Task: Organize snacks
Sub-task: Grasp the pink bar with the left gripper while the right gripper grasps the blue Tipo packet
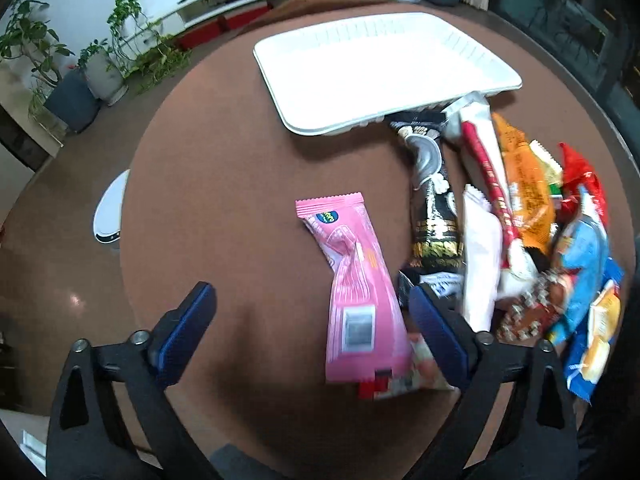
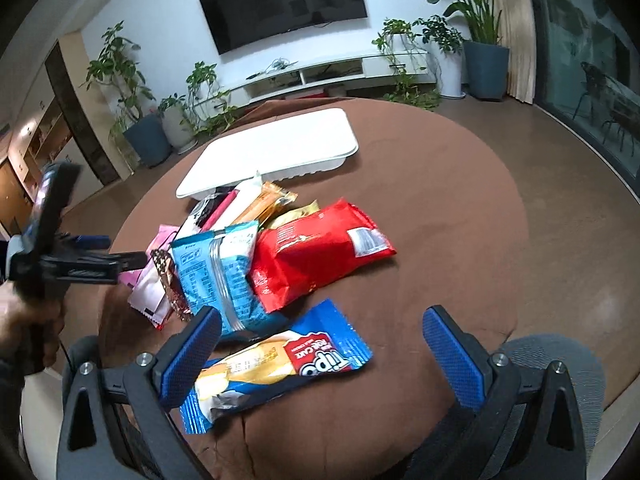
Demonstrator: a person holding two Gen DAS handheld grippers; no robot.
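A white tray (image 1: 384, 68) lies empty at the far side of the round brown table (image 1: 224, 184); it also shows in the right wrist view (image 2: 272, 152). My left gripper (image 1: 312, 300) is open, its jaws on either side of a pink snack packet (image 1: 356, 288) lying flat. A pile of snacks sits to its right: a black packet (image 1: 434, 208), an orange packet (image 1: 524, 184), a blue one (image 1: 584, 272). My right gripper (image 2: 320, 328) is open above a blue Tipo cake packet (image 2: 280, 364). A red bag (image 2: 316, 248) and a light blue packet (image 2: 220, 272) lie beyond it.
The left gripper and the hand holding it (image 2: 60, 256) show at the left of the right wrist view. A grey chair (image 2: 560, 368) stands by the table's near edge. Potted plants (image 2: 140, 120), a TV (image 2: 284, 0) and a low white cabinet (image 2: 332, 72) line the far wall.
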